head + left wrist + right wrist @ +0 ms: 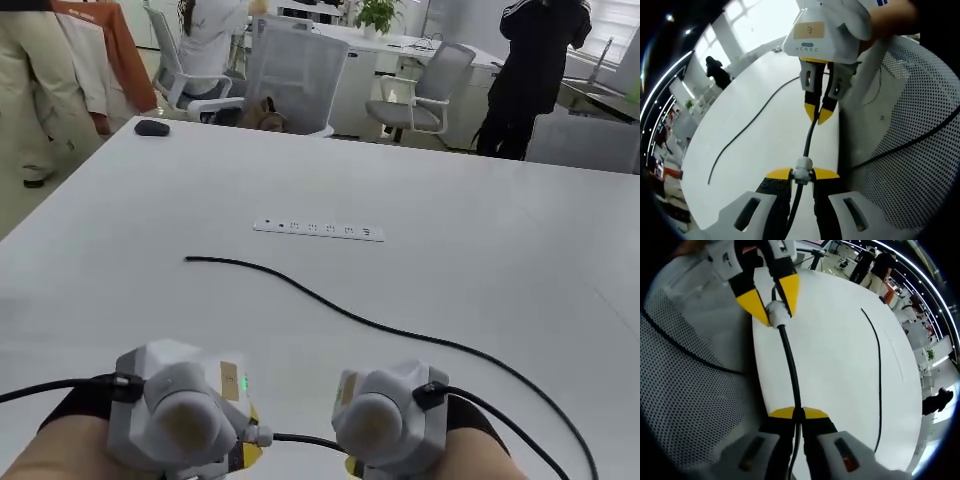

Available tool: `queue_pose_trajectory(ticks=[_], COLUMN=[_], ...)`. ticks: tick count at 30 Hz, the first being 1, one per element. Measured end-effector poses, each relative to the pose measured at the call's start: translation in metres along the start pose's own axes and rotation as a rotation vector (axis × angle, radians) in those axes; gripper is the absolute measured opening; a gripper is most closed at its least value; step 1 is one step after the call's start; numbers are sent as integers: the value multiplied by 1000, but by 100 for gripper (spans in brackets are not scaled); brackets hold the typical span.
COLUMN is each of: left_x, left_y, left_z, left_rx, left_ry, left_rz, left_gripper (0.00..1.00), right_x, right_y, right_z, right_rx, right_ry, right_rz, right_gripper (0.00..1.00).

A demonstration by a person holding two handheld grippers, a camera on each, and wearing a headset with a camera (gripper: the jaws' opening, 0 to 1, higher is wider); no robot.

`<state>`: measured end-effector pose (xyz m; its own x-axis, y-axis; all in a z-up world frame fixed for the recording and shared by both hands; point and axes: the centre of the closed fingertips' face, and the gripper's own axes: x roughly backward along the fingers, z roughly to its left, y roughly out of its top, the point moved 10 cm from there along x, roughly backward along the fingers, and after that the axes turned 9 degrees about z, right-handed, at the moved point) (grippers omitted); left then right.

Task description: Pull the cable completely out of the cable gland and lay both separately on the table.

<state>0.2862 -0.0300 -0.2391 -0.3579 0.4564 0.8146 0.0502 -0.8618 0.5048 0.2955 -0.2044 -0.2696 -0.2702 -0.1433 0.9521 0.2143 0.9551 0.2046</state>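
— How many claws are on it?

— Two. The left gripper (802, 173) has its jaws pinched onto the one white cable gland (803, 169). The right gripper (797, 413) is clamped tight on the black cable (790, 360) close by, with nothing else in its jaws.

— Is the gland off yet?

— No. The cable runs right through it, and a short straight stretch spans the gap between the two claws.

— Where is that, going by the power strip (318, 229)?

— Well to the near side of the strip, at the edge of the white table (480, 230) closest to the person holding them.

— Anything else on the table?

— One long black lead (330, 305) lies flat. Its free end is just to the near left of the strip, and it curves away to the near right. I cannot tell whether it joins the held cable. There is also one mouse (151, 127), well beyond the strip to the far left.
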Motion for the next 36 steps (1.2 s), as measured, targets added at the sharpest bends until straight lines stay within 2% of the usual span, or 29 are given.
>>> queue_pose_trajectory(ticks=[5, 9, 11, 12, 14, 17, 20, 24, 26, 28, 31, 33, 36], left_x=[0, 0, 0, 0, 0, -1, -1, -1, 1, 2, 1, 2, 1], left_y=[0, 0, 0, 0, 0, 2, 4, 5, 6, 7, 6, 6, 7], left_z=[0, 0, 0, 0, -1, -4, -5, -5, -5, -4, -4, -4, -4], left_rx=[3, 1, 1, 1, -4, -17, -27, -33, -38, -26, -29, -26, -24], left_ry=[3, 4, 3, 2, -3, -8, -13, -20, -13, -15, -16, -16, -15], left_rz=[1, 2, 4, 3, 6, 6, 5, -9, -24, -39, -33, -38, -41], left_gripper=[17, 17, 17, 17, 17, 17, 17, 17, 17, 17, 17, 17, 17], right_x=[-1, -2, -2, -1, 2, 9, 13, 15, 15, 17, 18, 17, 17], right_y=[-5, -4, -2, 0, 8, 20, 25, 30, 33, 35, 36, 34, 33], right_z=[-1, 2, 4, 5, 6, 10, 14, 18, 18, 18, 16, 14, 14], right_rx=[-26, -7, 11, 17, 55, 47, 54, 87, 77, 92, 93, 68, 78], right_ry=[0, 11, 14, 14, 8, 50, 81, 86, 100, 79, 62, 73, 57], right_rz=[29, 37, 28, 18, -44, -171, -227, -251, -264, -278, -287, -294, -279], right_gripper=[2, 3, 9, 13, 17, 18, 19, 19, 18, 13, 3, 3, 3])
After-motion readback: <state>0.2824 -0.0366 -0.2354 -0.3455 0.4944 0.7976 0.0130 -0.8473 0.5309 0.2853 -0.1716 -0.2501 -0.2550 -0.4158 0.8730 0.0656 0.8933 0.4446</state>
